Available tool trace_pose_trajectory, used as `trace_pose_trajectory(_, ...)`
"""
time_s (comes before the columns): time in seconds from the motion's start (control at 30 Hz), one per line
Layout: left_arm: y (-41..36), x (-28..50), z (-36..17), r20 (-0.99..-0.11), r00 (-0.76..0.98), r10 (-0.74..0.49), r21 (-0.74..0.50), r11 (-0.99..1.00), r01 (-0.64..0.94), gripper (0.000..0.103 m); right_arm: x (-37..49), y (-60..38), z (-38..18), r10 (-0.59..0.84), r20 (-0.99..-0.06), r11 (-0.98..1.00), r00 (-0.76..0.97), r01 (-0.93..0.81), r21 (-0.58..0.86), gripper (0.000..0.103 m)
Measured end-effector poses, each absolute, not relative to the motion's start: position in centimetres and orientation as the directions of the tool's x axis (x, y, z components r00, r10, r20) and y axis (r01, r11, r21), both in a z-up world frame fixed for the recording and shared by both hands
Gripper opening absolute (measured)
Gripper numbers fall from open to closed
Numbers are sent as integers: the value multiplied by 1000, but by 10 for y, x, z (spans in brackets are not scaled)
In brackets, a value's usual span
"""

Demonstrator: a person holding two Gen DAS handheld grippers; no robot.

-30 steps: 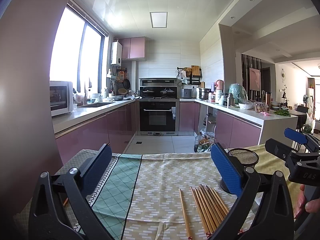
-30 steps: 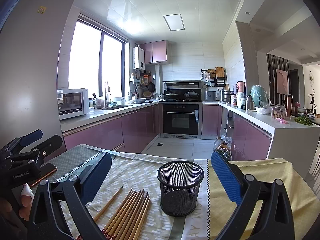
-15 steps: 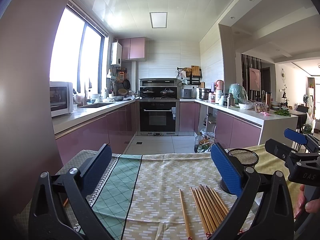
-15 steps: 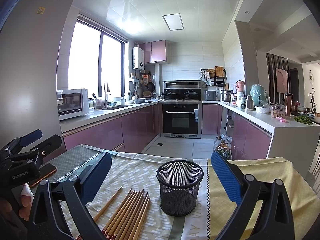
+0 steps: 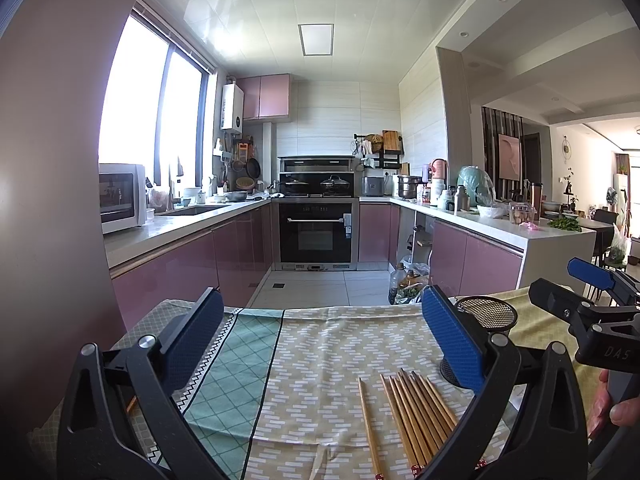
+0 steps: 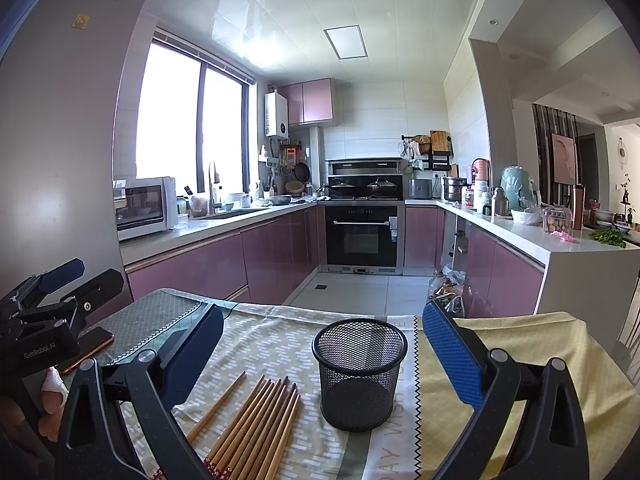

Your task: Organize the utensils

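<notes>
While both sets of blue-padded fingers stand spread wide with nothing between them, the left gripper (image 5: 320, 332) hangs over the patterned cloth (image 5: 340, 344) and the right gripper (image 6: 322, 344) frames the black mesh cup (image 6: 359, 372). Wooden chopsticks (image 6: 260, 424) lie in a loose bundle on the cloth just left of the cup, one stick (image 6: 218, 406) set slightly apart from the rest. The cloth covers the worktop (image 6: 520, 344), green-checked at the left, yellow at the right. Beyond it a kitchen opens: mauve cabinets (image 5: 180, 268), a black oven (image 5: 316, 232) at the far wall, a microwave (image 5: 120, 196) by the bright window (image 5: 152, 112).

Only the right wrist view shows the cup whole and a phone (image 6: 90, 346) lying under the left gripper; the left wrist view hides most of the cup behind one finger (image 5: 450, 340), yet shows a dining area (image 5: 600, 208) farther right.
</notes>
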State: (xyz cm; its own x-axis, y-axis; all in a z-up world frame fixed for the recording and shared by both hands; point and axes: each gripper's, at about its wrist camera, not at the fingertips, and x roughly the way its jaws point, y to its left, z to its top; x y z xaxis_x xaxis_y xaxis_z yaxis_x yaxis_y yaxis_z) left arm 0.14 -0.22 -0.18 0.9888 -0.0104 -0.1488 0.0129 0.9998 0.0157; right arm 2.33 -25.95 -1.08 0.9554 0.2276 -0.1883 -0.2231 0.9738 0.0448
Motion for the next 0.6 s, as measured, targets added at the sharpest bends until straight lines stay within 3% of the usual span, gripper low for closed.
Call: trace_pose_trajectory(0.6, -2, 2, -3, -150, 989, -11, 16, 1000, 13, 98, 24, -261, -11, 236, -191, 972, 953, -231, 51, 96)
